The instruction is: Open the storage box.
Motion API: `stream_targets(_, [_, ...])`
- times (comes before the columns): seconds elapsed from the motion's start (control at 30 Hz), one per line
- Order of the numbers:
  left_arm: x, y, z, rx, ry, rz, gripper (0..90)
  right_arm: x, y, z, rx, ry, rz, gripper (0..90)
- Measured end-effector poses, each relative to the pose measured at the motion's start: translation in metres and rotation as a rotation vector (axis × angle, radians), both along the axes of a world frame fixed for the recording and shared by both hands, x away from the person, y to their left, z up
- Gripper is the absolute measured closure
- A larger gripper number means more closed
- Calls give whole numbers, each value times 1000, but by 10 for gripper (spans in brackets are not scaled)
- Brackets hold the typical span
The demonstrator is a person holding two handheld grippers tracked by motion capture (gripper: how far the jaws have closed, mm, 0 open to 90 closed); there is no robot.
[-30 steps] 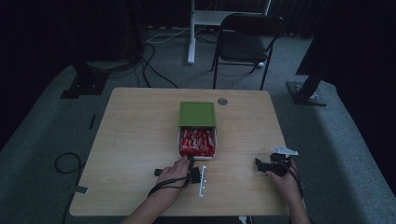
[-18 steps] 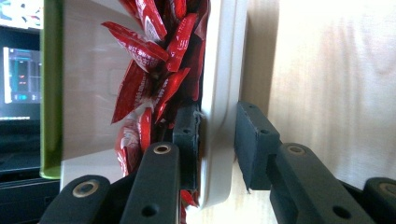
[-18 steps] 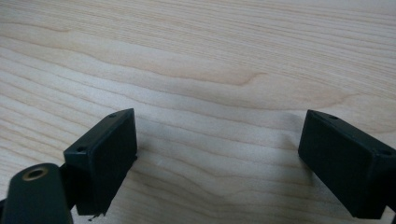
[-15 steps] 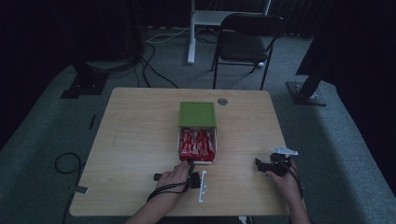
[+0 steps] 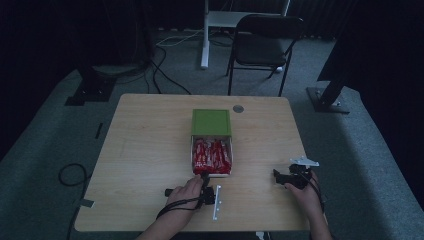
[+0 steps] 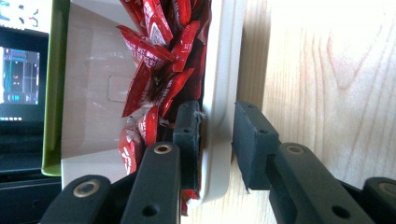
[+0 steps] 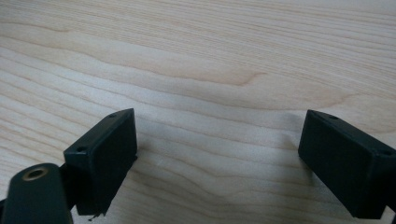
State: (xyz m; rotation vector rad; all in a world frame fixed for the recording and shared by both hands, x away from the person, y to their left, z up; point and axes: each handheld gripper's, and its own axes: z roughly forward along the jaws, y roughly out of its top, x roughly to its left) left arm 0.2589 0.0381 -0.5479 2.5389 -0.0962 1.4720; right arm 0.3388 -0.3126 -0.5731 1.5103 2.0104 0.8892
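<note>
A green box sleeve (image 5: pixel 211 122) lies at the table's middle. A white tray (image 5: pixel 232 161) stands slid out of it toward the person, packed with red snack packets (image 5: pixel 212 154). My left gripper (image 5: pixel 205 177) is at the tray's near end. In the left gripper view, the left gripper (image 6: pixel 217 112) is shut on the tray's front wall (image 6: pixel 219 56), one jaw inside among the packets (image 6: pixel 159 70), the other outside. The sleeve's green edge (image 6: pixel 51 93) runs down that view's left side. My right gripper (image 5: pixel 277 176) rests near the table's front right edge, open (image 7: pixel 219 121) over bare wood.
A dark round grommet (image 5: pixel 238 108) sits in the table behind the box. Beyond the table stand a black folding chair (image 5: pixel 265 35) and a white post (image 5: pixel 204 35); cables lie on the carpet. A lit screen (image 6: pixel 18 70) shows past the sleeve.
The tray has slid a little further out of the green sleeve toward the person, with the left hand drawing back slightly. The right hand has stayed put.
</note>
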Motion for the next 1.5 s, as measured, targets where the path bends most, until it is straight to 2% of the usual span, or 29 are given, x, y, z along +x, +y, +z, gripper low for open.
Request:
stream_targets(0.13, [-1, 1, 4, -47, 18, 4, 732, 0, 0, 0, -1, 0, 0, 110])
stream_targets(0.17, [-2, 2, 6, -54, 35, 6, 733, 0, 0, 0, 0, 0, 0, 110])
stream_targets(0.23, [-3, 4, 8, -69, 31, 5, 732, 0, 0, 0, 0, 0, 0, 110])
stream_targets(0.3, [-5, 6, 11, -114, 59, 4, 730, 0, 0, 0, 0, 0, 0, 110])
stream_targets(0.37, [-5, 9, 13, -157, 62, 4, 730, 0, 0, 0, 0, 0, 0, 109])
stream_targets(0.4, [-6, 10, 15, -194, 79, 2, 730, 0, 0, 0, 0, 0, 0, 110])
stream_targets(0.43, [-6, 12, 17, -224, 75, 0, 730, 0, 0, 0, 0, 0, 0, 110])
stream_targets(0.47, [-6, 14, 18, -236, 68, -4, 730, 0, 0, 0, 0, 0, 0, 109])
stream_targets(0.5, [-6, 15, 20, -246, 79, -9, 730, 0, 0, 0, 0, 0, 0, 109])
stream_targets(0.53, [-5, 17, 21, -286, 95, -9, 727, 0, 0, 0, 0, 0, 0, 109])
stream_targets(0.6, [-5, 20, 24, -295, 114, -13, 723, 0, 0, 0, 0, 0, 0, 110])
stream_targets(0.67, [-4, 24, 25, -338, 144, -11, 710, 0, 0, 0, 0, 0, 0, 110])
stream_targets(0.8, [-4, 32, 26, -364, 191, 2, 709, 0, 0, 0, -1, 0, 0, 110])
stream_targets(0.87, [-3, 36, 26, -401, 213, 9, 709, 0, 0, 0, 0, -1, 0, 109])
stream_targets(0.9, [-4, 38, 26, -405, 226, 14, 709, 0, 0, 0, 1, -1, 0, 110])
stream_targets(0.93, [-4, 41, 26, -401, 226, 16, 709, 0, 0, 0, 1, -1, 0, 109])
stream_targets(0.97, [-3, 43, 26, -420, 227, 23, 709, 0, 0, 0, 1, -1, 0, 110])
stream_targets(1.03, [-4, 48, 26, -424, 240, 33, 709, 0, 0, 0, 0, -1, 0, 110])
stream_targets(1.33, [-1, 73, 26, -521, 295, 93, 709, 0, 0, 0, 0, -1, 0, 110])
stream_targets(1.5, [2, 89, 26, -574, 310, 131, 682, 0, 0, 0, 0, -1, 0, 110])
